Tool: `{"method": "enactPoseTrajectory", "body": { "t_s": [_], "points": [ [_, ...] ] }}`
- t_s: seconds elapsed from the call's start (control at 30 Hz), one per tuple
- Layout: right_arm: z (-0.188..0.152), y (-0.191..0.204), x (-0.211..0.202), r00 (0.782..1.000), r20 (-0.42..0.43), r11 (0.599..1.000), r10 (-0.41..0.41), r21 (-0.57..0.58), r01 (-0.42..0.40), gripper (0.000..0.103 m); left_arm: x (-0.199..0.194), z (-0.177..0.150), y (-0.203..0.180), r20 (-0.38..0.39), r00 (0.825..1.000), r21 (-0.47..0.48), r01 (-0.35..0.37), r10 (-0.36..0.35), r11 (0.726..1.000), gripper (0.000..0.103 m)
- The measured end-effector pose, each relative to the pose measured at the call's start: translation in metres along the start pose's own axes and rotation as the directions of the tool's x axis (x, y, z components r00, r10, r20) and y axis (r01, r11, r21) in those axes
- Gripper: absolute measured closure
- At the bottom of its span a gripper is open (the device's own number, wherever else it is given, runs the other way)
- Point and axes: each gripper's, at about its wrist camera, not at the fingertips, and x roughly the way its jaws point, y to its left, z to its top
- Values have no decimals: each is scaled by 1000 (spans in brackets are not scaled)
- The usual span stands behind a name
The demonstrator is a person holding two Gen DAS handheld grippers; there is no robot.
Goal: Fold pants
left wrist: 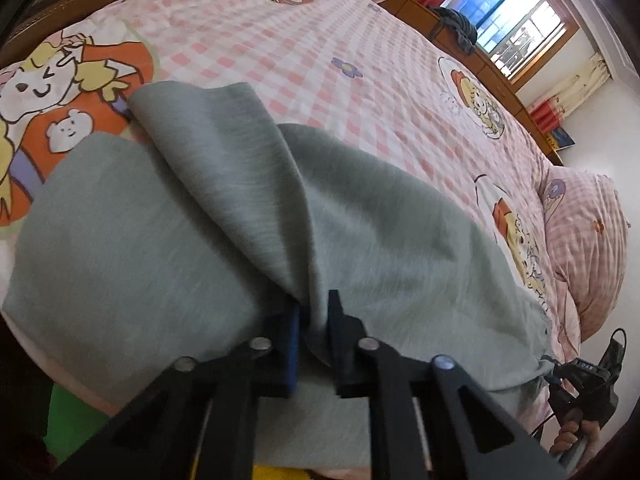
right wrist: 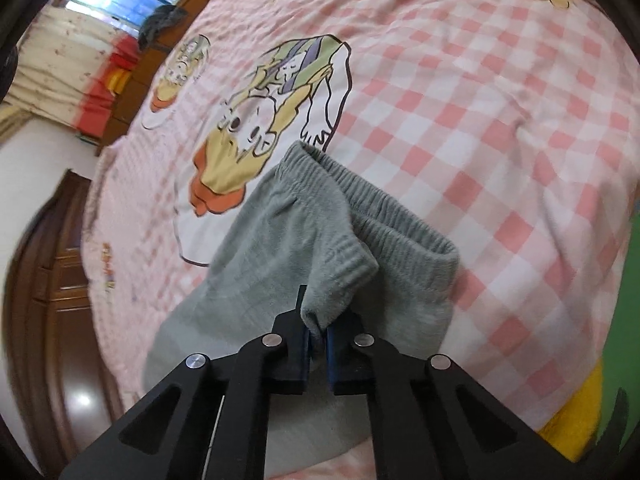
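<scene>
Grey sweatpants [left wrist: 360, 224] lie on a pink checked bedspread [left wrist: 280, 40]. My left gripper [left wrist: 314, 312] is shut on a fold of the leg fabric and lifts it into a ridge. In the right wrist view, my right gripper [right wrist: 318, 328] is shut on the pants [right wrist: 280, 240] near the ribbed elastic waistband [right wrist: 384, 204], which is bunched and raised off the bedspread [right wrist: 500, 100]. The right gripper also shows in the left wrist view [left wrist: 556, 376] at the lower right, held by a hand at the pants' edge.
A pink checked pillow [left wrist: 584, 240] lies at the bed's right end. A wooden bed frame [left wrist: 492, 72], dark clothes [left wrist: 460, 28] and a window [left wrist: 516, 12] are beyond. A wooden door [right wrist: 52, 280] and shiny floor lie left of the bed. A yellow item [right wrist: 576, 420] sits at the lower right.
</scene>
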Motion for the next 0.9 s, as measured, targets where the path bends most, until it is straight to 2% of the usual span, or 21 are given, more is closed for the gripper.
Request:
{"method": "enactPoseTrajectory", "body": {
  "t_s": [0.17,0.37,0.53,0.73,0.9],
  "points": [
    [7,9,-24,999,25,996,45,-79,-43,98,-26,-9,4,9,1000,20,23,-23,1000,97],
    [5,4,-28,1000,-13,989,29,-145,-30,98,-55,-24,1,7,1000,79,14,-15,997,97],
    [-1,-19,-16,999,-48,992,-13,-128,7,98,-45,-43,9,-40,999,88,-30,33,996,97],
    [-3,-30,3,992,-91,980,-88,-184,70,96,-29,-52,17,-81,995,80,-45,52,996,97],
    [-4,-25,-12,986,-89,960,-139,-256,112,86,-29,-54,17,-89,993,97,-68,77,993,90]
  ]
}}
